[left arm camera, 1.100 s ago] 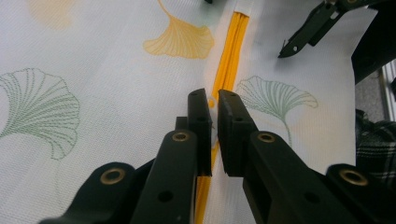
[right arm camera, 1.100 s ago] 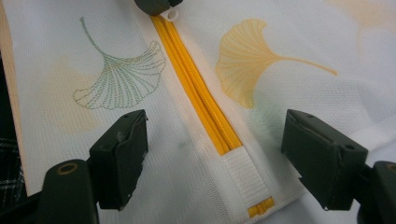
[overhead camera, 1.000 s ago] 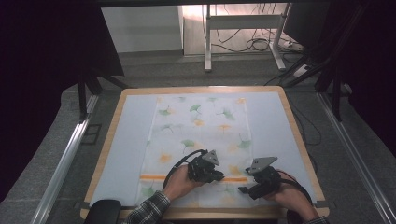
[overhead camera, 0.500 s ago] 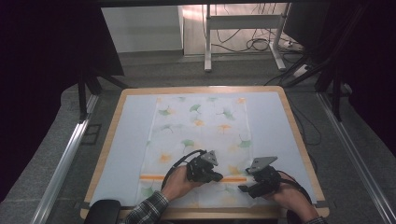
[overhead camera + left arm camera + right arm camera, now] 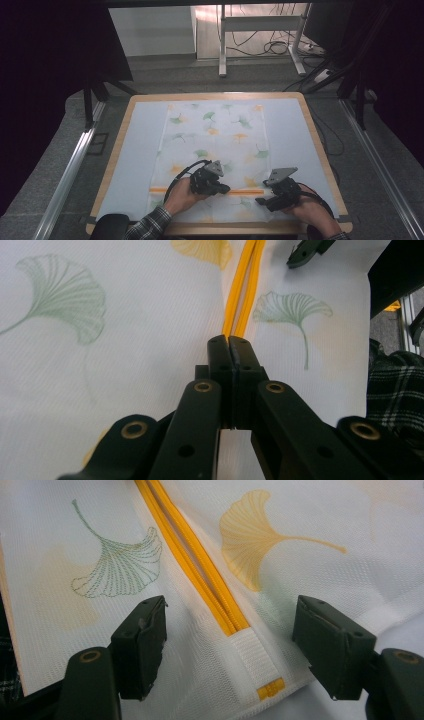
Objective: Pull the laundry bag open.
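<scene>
Mesh bag (image 5: pixel 215 145) flat, zipper (image 5: pixel 200 575) closed.

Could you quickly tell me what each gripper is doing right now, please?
Left gripper: shut on the orange zipper.
Right gripper: open, fingers either side of the zipper's end.

The high view looks forward and down from above the person's side onto the whole table (image 5: pixel 117 150). The left gripper view sits very close to the mesh bag (image 5: pixel 125 365), looking along its orange zipper (image 5: pixel 241 290). The right gripper view is just as near, facing the zipper's end. All three views share the zipper and the bag's leaf print.
</scene>
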The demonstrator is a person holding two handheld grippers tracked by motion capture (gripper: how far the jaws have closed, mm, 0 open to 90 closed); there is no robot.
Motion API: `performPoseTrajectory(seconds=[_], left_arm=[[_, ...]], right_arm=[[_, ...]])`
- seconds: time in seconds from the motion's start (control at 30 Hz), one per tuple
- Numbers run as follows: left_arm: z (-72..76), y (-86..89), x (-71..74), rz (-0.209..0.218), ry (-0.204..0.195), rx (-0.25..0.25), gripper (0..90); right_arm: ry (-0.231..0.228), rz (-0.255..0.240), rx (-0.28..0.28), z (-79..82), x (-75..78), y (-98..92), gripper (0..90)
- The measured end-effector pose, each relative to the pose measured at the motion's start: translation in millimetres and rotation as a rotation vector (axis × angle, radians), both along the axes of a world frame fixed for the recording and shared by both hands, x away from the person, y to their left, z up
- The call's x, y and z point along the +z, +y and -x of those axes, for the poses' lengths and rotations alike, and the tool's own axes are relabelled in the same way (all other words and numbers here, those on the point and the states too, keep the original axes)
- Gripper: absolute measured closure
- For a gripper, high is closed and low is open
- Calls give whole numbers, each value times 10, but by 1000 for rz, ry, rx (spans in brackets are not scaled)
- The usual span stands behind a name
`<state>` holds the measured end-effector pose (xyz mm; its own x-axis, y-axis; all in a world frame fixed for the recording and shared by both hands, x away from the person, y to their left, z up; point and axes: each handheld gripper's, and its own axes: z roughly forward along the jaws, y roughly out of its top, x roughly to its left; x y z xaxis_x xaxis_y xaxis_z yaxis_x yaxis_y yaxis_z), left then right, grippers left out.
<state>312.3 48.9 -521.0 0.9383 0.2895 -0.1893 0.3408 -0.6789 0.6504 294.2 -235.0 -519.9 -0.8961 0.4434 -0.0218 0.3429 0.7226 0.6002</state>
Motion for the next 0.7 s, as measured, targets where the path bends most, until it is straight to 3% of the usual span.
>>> performPoseTrajectory(seconds=[0.33,0.47,0.7], left_arm=[[46,217,7,-20,-3,36,900],[73,312,6,-4,4,62,900],[117,411,1,-33,-8,75,900]], right_arm=[[0,-2,-1,3,-1,-4,299],[0,-3,-1,4,-1,-4,298],[0,-5,-3,7,-3,-8,299]])
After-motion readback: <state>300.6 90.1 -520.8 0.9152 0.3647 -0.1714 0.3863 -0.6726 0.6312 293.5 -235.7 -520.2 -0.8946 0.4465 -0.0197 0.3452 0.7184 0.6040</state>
